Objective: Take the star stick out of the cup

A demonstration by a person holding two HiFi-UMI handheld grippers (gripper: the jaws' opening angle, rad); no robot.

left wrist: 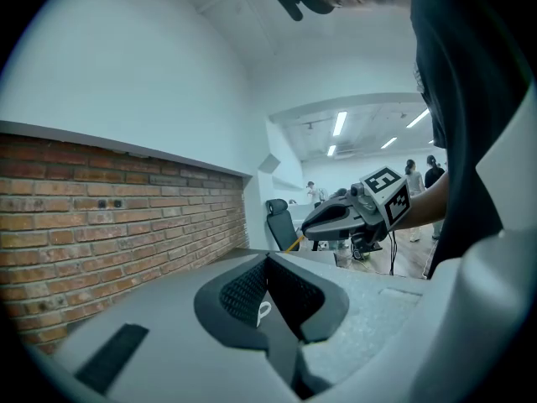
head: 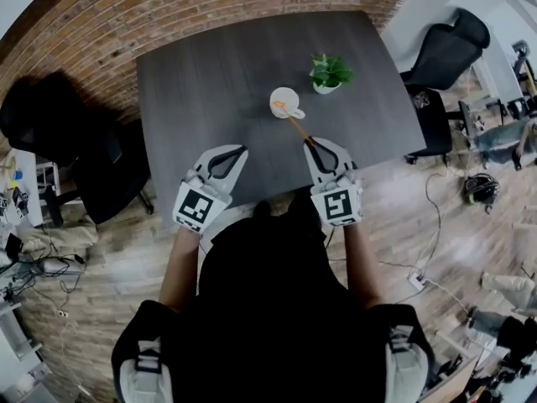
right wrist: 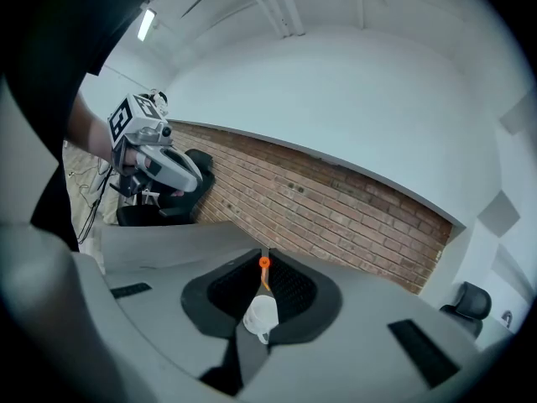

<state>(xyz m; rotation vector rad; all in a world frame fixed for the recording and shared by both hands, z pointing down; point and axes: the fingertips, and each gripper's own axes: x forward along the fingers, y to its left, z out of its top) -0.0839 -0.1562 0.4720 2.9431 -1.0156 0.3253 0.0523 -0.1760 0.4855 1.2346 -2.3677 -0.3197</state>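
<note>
- Closest to us, both bare forearms reach forward from the black-clad body. Each hand holds a tool, with its marker cube facing up.
- The left tool (head: 242,149) hangs over the near edge of the worktop (head: 193,82) and points inward toward the middle. Its jaws are together, with nothing between them.
- The right tool (head: 310,142) is held level with it, well apart to the right, and also angles inward. Its jaws are clamped on the near end of the star stick (head: 298,128).
- The star stick is thin and brownish-orange. It runs straight from the right tool's tips into the cup (head: 288,103), and we see an orange shape at its far end inside the rim.
- The cup is white with a small handle and stands upright near the middle of the dark grey worktop, just beyond the right tool.
- A small potted plant (head: 329,72) stands near the cup, a little farther off to the right.
- A brick wall (head: 193,2) runs beyond the worktop's far edge.
</note>
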